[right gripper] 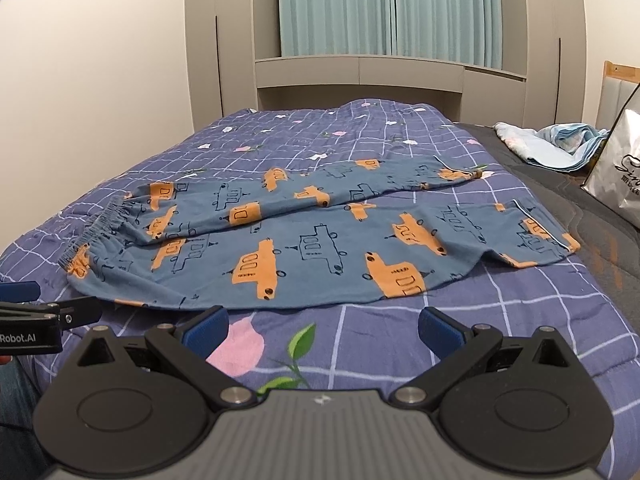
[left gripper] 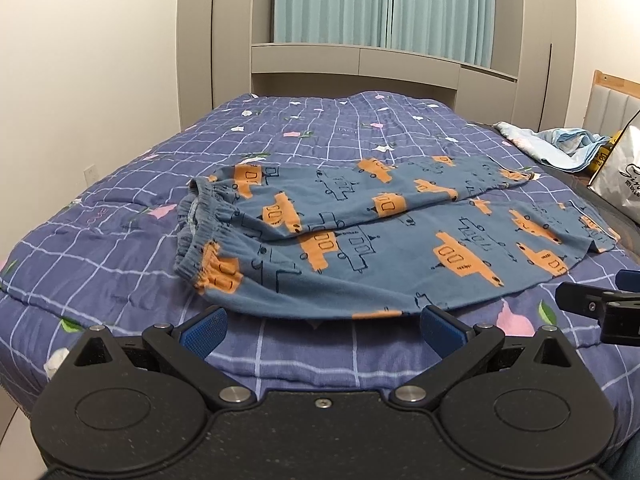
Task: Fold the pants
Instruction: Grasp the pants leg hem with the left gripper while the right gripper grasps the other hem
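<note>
My left tongs [left gripper: 322,322] and right tongs [right gripper: 323,322] are wide open, low in the frame, holding nothing. The blue car-print cotton pants [left gripper: 360,236] lie flat mid-frame on the purple checked quilt [left gripper: 120,184].

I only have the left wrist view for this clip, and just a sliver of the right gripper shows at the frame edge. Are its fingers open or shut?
Observer: Open. The right wrist view shows the right gripper with its fingers spread wide and nothing between them.
Operator: Is it touching the pants?
Observer: No. The near edge of the pants lies just ahead of the fingertips. Between them there is only the quilt, with a pink flower print.
Operator: How does the left gripper look from there?
Observer: The left gripper pokes in at the left edge, near the waistband end. Its side reads "Robot.AI".
</note>
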A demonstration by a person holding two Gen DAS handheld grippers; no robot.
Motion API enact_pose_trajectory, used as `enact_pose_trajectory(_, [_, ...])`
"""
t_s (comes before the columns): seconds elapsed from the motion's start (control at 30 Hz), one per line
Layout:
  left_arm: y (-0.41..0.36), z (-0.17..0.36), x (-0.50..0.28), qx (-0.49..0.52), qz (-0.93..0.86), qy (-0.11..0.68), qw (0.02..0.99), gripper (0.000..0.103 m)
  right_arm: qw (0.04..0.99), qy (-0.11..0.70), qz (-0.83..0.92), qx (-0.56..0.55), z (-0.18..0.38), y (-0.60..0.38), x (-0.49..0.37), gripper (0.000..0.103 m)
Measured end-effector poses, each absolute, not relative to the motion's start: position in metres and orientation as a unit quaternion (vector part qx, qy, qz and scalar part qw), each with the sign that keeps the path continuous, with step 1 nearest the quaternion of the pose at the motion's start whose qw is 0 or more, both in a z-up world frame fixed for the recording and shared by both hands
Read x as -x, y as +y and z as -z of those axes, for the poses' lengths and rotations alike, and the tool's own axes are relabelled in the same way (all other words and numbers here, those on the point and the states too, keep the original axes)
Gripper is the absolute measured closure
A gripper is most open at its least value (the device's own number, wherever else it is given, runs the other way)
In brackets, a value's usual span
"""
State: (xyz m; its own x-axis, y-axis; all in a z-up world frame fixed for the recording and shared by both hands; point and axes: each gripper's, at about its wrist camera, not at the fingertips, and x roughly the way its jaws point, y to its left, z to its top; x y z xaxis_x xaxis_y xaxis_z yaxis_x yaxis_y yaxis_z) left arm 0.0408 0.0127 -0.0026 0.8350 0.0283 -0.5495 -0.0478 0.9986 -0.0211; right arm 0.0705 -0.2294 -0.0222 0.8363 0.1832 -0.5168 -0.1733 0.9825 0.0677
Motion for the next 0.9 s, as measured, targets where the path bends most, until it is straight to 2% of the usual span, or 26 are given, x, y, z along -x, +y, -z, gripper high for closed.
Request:
enact_pose_trajectory(0.5, [0.067, -0.035, -0.132, -0.014, -0.068, 0.285, 0.956, 0.0, 0.945, 0.293, -0.146, 0.023, 0.005, -0.215, -0.16, 0.0])
enact_pose_trajectory(0.77, [0.113, -0.04, -0.209, -0.048, -0.075, 0.303, 0.949, 0.0, 0.923, 0.308, -0.223, 0.062, 0.0, -0.203, -0.25, 0.0])
enact_pose_trajectory(0.9, [0.129, -0.035, -0.248, -0.066, -0.088, 0.312, 0.944, 0.0, 0.878, 0.353, -0.315, 0.071, 0.002, -0.197, -0.303, 0.0])
